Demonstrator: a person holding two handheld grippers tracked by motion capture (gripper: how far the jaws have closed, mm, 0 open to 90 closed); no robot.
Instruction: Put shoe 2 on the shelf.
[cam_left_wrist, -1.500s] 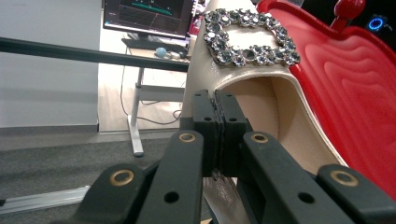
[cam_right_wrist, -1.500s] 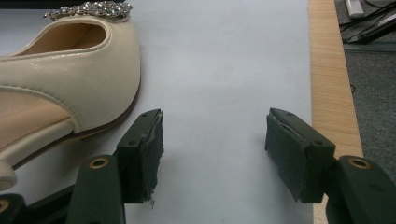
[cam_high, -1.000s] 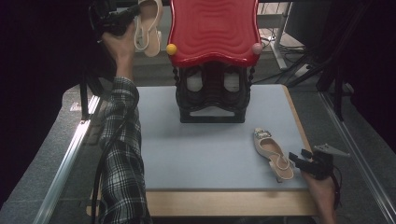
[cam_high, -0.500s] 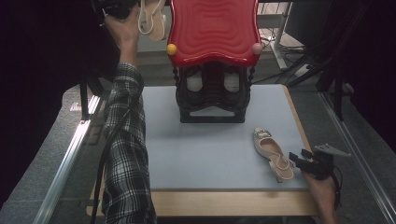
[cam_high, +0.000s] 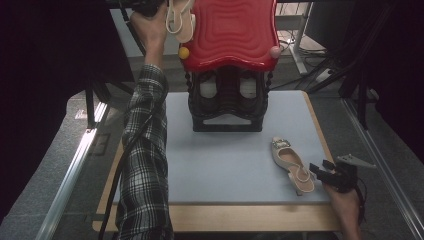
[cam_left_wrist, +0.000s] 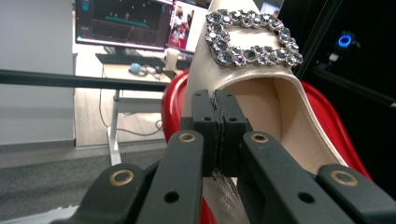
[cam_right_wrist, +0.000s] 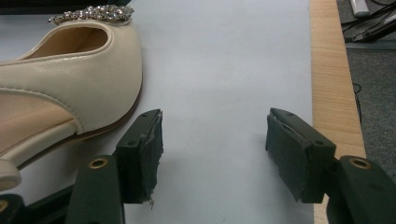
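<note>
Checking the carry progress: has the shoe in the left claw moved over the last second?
Yes. The beige shoe, gripped by the left claw, has shifted right, toward the red rack top, now overlapping its left edge.

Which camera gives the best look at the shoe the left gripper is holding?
The left gripper view: the held shoe looms close, its crystal buckle sharp, the left gripper shut on its edge. The high view shows it small by the red rack.

rack mid-table, one shoe before it, another seemingly above

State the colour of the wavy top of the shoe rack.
Glossy red top, clearest in the high view.
</note>
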